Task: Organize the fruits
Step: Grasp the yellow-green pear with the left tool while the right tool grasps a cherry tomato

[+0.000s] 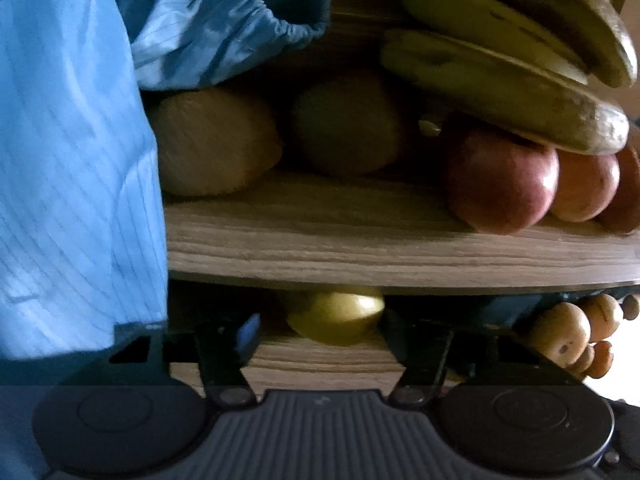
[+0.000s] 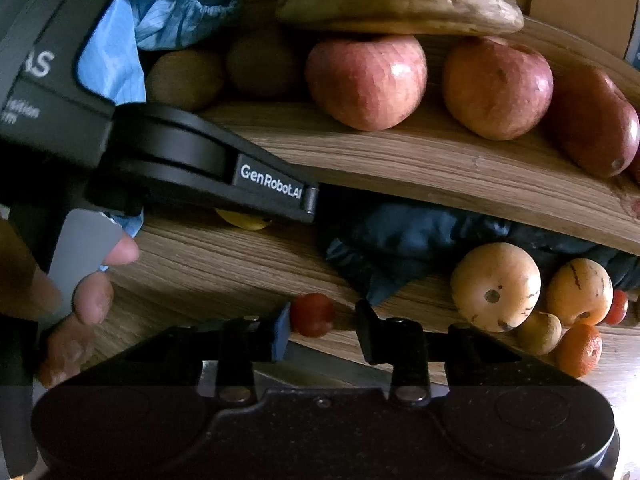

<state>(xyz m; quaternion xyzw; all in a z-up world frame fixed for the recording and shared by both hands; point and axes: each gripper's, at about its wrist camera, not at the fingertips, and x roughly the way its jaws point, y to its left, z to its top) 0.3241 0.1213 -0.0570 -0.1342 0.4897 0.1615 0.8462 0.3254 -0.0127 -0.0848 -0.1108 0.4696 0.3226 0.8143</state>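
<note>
A yellow lemon [image 1: 336, 316] lies on the lower wooden board under the shelf edge, between the fingers of my left gripper [image 1: 324, 330]. The right finger is at its side, while a dark gap shows at the blue left pad [image 1: 248, 334]. From the right wrist, the left gripper's finger [image 2: 272, 184] covers most of that lemon [image 2: 244, 220]. A small red fruit [image 2: 312, 314] sits on the board between the tips of my right gripper [image 2: 322, 322]. The blue pad [image 2: 280, 332] is against it, but wood shows before the other finger.
The upper shelf [image 2: 400, 160] carries red apples [image 2: 366, 80], brown kiwis [image 1: 216, 144] and bananas [image 1: 500, 76]. On the lower board [image 2: 200, 264] lie pale round fruits [image 2: 496, 284], an orange [image 2: 580, 350] and a dark cloth [image 2: 400, 240]. A blue sleeve [image 1: 72, 160] fills the left; a hand [image 2: 92, 296] holds the left gripper.
</note>
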